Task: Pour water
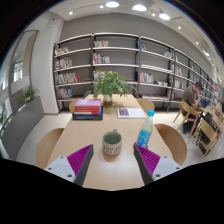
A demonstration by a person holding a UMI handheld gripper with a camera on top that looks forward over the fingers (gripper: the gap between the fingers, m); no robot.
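While the hand-held gripper [112, 160] hangs above the near end of the long light wooden table [95, 128], its two fingers stand spread apart and grasp nothing. A grey-green ceramic mug [112, 146] with dark lettering stands upright on the table, just ahead of the fingertips and in line with the gap between them. A clear plastic water bottle [146, 130] with a blue label stands upright to the right of the mug and slightly beyond it, apart from it.

The step in hand appears to be the approach to the bottle. To do it well, the gripper should swing right of the mug without brushing it, bracket the bottle at mid-body, and close squarely so that the bottle does not tip or slip.

Contents: the inside of the mug is not visible from this angle. The fill level of the bottle cannot be read.

Well beyond the mug, a stack of red and dark books [88, 108] and a leafy green potted plant [108, 84] occupy the far end.
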